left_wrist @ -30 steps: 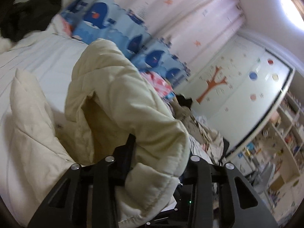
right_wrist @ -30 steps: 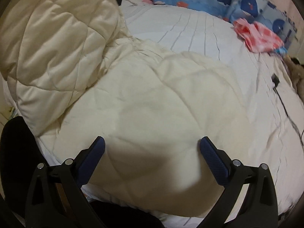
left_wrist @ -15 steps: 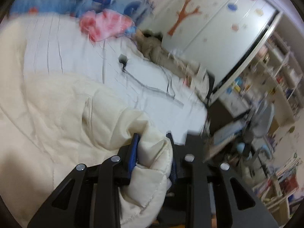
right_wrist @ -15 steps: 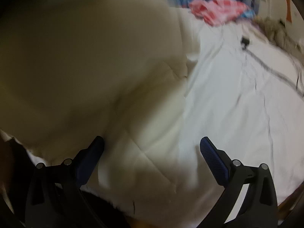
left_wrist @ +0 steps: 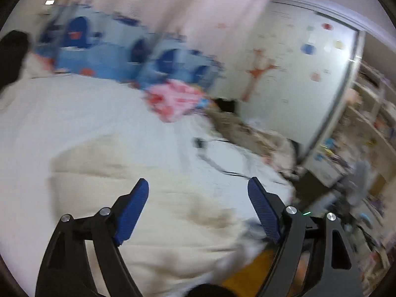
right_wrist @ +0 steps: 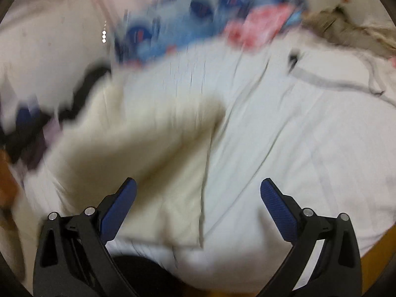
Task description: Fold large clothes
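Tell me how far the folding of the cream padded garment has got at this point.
Partly done, I'd judge. The cream padded garment lies on the white bed with one part laid over itself, so a first fold seems made. Nothing is in hand: the left gripper and right gripper are both open above it, fingers empty. Left: further folds and squaring up. Motion blur hides the exact edges.

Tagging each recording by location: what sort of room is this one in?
Most likely a child's bedroom. A bed with a white sheet fills both views, whale-print blue bedding lies along its far side, and a wardrobe door with a tree decal stands beyond.
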Motion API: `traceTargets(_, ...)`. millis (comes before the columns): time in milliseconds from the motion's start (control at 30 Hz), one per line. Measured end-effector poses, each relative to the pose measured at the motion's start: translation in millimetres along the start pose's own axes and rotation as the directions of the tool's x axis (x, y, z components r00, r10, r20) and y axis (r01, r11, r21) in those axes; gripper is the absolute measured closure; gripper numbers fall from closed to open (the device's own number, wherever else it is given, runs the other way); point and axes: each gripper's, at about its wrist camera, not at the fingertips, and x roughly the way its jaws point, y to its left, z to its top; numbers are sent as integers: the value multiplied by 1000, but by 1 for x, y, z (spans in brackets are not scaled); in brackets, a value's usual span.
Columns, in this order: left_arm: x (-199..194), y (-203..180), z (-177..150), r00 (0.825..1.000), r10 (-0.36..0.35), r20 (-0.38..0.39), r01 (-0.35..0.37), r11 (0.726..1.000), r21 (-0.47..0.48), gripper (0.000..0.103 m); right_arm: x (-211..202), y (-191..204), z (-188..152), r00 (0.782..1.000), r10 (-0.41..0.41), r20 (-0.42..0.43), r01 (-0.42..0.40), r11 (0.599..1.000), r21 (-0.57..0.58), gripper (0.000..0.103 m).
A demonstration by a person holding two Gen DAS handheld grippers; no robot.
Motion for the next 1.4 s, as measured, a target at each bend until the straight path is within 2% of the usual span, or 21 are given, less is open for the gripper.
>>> traceTargets(100,6,50,-15,993,104,-49,-109,988,-110,25,-21,16,45,987,148,60,-149,989,12,6)
traceTargets(267,23,96,-51,985,135,-103,-157,955,-250,25,66,89,119,915,296,-275,-325,943,-67,6)
traceTargets(367,25,102,-61,986,128,-102,-153,943,-296,25,157,128,119,825,245,-510,-326,943,-74,6)
traceTargets(400,25,101,-62,986,129,-101,-154,942,-298,25,189,140,109,756,271,-596,-353,935,-22,7)
traceTargets(433,22,99,-62,987,126,-101,-150,942,-299,25,207,150,101,718,296,-630,-385,923,-4,20)
traceTargets(467,18,99,-59,988,120,-94,-143,944,-298,25,212,162,94,705,309,-638,-413,910,-16,42)
traceTargets(533,15,98,-52,989,126,-75,-142,950,-279,25,201,176,92,708,381,-595,-481,877,-12,55)
traceTargets(633,20,92,-37,991,125,-52,-134,958,-255,24,153,163,101,651,611,-449,-657,751,69,63)
traceTargets(700,38,86,-33,991,118,-68,-131,962,-238,20,114,137,102,675,648,-353,-672,737,67,63)
traceTargets(733,47,84,-33,991,100,-85,-118,965,-234,20,94,112,103,709,650,-274,-656,750,83,58)
traceTargets(767,57,84,-36,991,90,-101,-112,964,-239,20,78,89,103,762,615,-204,-610,787,94,36)
traceTargets(800,59,85,-39,991,81,-104,-105,963,-247,20,54,52,98,871,480,-100,-469,876,114,23)
traceTargets(833,61,85,-41,992,76,-103,-100,963,-250,20,33,23,90,946,322,-28,-316,940,129,12)
traceTargets(900,57,85,-45,993,79,-83,-97,964,-247,20,15,-17,67,1000,-14,-12,15,997,82,12)
traceTargets(967,51,90,-49,996,52,-66,-68,959,-276,20,36,-37,40,974,-173,-145,178,984,22,12)
traceTargets(1033,47,95,-50,998,41,-56,-56,951,-304,20,55,-26,18,948,-245,-205,232,969,-87,12)
traceTargets(1133,40,99,-50,998,42,-42,-53,945,-323,20,81,29,11,961,-224,-161,196,965,-175,12)
traceTargets(1200,32,106,-49,999,34,-16,-37,939,-342,20,94,72,13,987,-99,-126,77,983,-168,12)
traceTargets(1267,20,120,-51,1000,11,29,1,921,-389,20,103,110,29,980,144,-140,-161,980,-119,12)
traceTargets(1300,10,133,-52,998,3,64,25,901,-433,20,106,128,37,956,251,-150,-267,959,-94,12)
traceTargets(1400,-18,165,-60,990,21,138,56,846,-530,20,110,180,52,822,544,-167,-556,830,-35,12)
